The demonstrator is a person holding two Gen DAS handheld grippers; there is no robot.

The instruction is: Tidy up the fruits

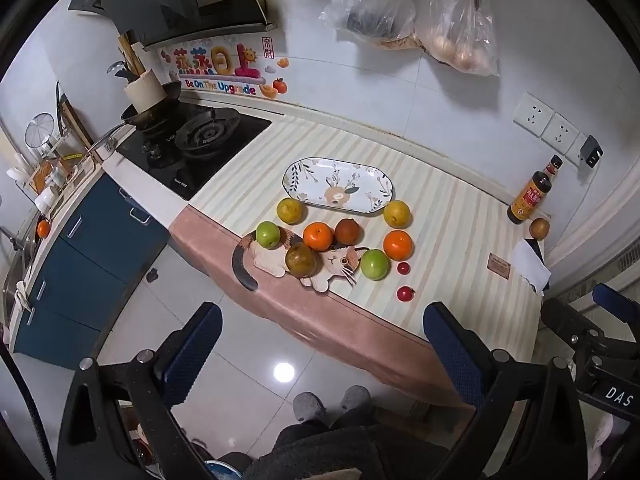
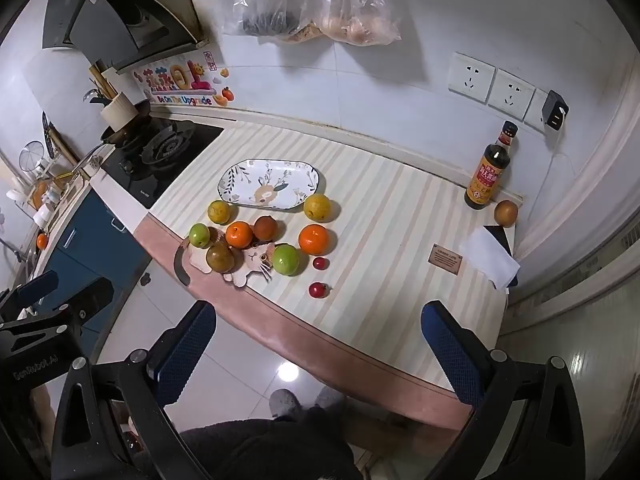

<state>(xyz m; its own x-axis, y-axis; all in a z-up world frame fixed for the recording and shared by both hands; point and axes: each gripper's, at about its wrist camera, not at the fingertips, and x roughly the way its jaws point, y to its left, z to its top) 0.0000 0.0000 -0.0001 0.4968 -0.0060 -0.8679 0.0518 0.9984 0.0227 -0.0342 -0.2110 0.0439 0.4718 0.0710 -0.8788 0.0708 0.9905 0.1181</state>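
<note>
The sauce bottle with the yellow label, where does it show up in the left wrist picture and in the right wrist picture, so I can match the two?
Left wrist view: the sauce bottle stands at the far right, by the wall under the sockets.
Right wrist view: the sauce bottle stands right of centre, again under the sockets.
Shared landmark: the flowered plate on the striped counter, well to the bottle's left in both.
</note>
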